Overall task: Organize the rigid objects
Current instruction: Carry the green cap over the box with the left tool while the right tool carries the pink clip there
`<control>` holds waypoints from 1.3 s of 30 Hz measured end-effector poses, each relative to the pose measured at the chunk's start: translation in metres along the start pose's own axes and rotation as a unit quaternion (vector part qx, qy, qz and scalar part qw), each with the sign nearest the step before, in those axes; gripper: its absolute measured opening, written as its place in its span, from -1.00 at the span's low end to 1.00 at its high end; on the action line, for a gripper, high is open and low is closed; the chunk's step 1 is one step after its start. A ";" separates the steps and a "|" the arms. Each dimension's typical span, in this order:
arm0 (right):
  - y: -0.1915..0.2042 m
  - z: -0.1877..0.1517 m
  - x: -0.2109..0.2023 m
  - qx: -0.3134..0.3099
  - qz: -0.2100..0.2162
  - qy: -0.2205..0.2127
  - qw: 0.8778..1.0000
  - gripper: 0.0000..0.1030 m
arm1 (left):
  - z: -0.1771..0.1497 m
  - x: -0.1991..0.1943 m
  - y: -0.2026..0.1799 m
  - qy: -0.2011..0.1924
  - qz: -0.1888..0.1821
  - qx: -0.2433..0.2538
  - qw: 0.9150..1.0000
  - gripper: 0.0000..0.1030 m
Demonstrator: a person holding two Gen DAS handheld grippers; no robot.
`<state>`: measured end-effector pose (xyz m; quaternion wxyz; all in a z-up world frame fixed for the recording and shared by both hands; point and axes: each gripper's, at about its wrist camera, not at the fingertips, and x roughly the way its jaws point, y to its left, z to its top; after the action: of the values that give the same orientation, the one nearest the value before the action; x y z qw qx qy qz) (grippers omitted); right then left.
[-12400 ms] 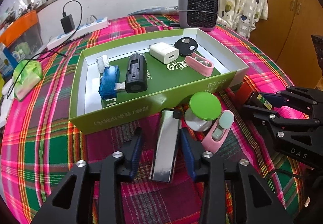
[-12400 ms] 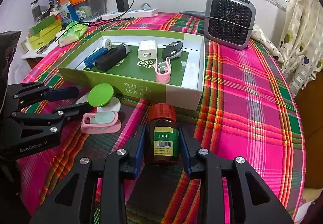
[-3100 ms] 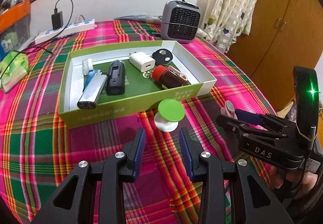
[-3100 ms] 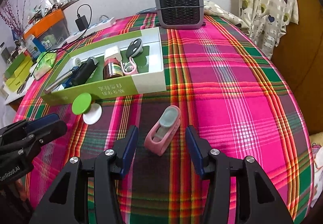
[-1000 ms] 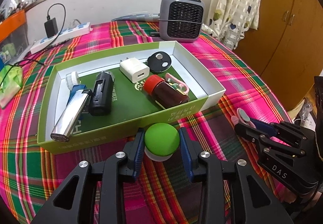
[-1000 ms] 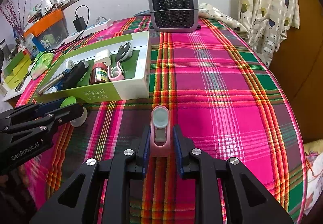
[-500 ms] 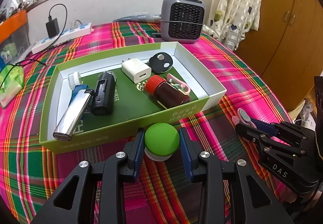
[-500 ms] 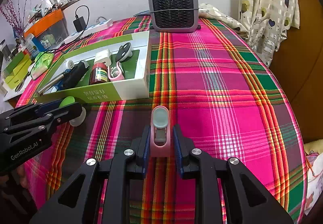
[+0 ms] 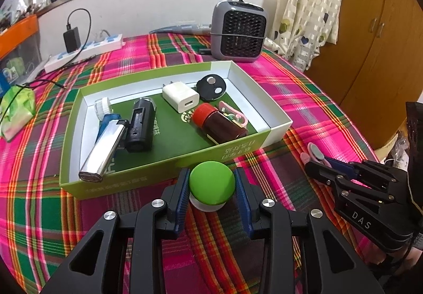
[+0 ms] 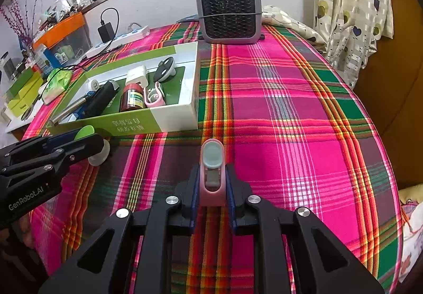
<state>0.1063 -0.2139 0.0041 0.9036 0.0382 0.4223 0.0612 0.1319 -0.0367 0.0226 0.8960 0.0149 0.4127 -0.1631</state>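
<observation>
My left gripper (image 9: pixel 211 173) is shut on a round case with a green lid (image 9: pixel 212 182) and white base, on the cloth just before the green box (image 9: pixel 169 175). My right gripper (image 10: pixel 212 171) is shut on a pink clip (image 10: pixel 212 153) that points forward, and its jaws are closing tighter on it. In the box lie a silver lighter (image 9: pixel 103 151), a black device (image 9: pixel 140 127), a white charger (image 9: pixel 180 96), a black key fob (image 9: pixel 211 87), a brown bottle (image 9: pixel 219 124) and another pink clip (image 9: pixel 235 114). The right gripper (image 9: pixel 309 165) shows at the right of the left wrist view.
A grey heater (image 9: pixel 239 32) stands behind the box. A power strip (image 9: pixel 84 51) with a cable and a green packet (image 9: pixel 18 108) lie at the far left. The round table's edge (image 10: pixel 383 151) curves down at the right, near a wooden wardrobe (image 9: pixel 370 29).
Three seconds ago both grippers stood open; now the left is shut on the green-lidded case and the right on the pink clip. Over the last second nothing visibly moved.
</observation>
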 end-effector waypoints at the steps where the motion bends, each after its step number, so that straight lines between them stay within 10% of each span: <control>1: 0.001 0.000 -0.001 -0.002 0.001 -0.002 1.000 -0.63 | 0.000 -0.002 0.000 -0.002 0.001 0.000 1.000 -0.37; 39: 0.039 0.070 -0.010 -0.062 0.070 -0.045 0.995 -0.64 | 0.050 -0.034 0.060 -0.050 0.016 -0.045 0.998 -0.37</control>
<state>0.1505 -0.1777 0.0617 0.9158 0.0144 0.3727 0.1489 0.1658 0.0212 0.0743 0.9178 -0.0267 0.3738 -0.1309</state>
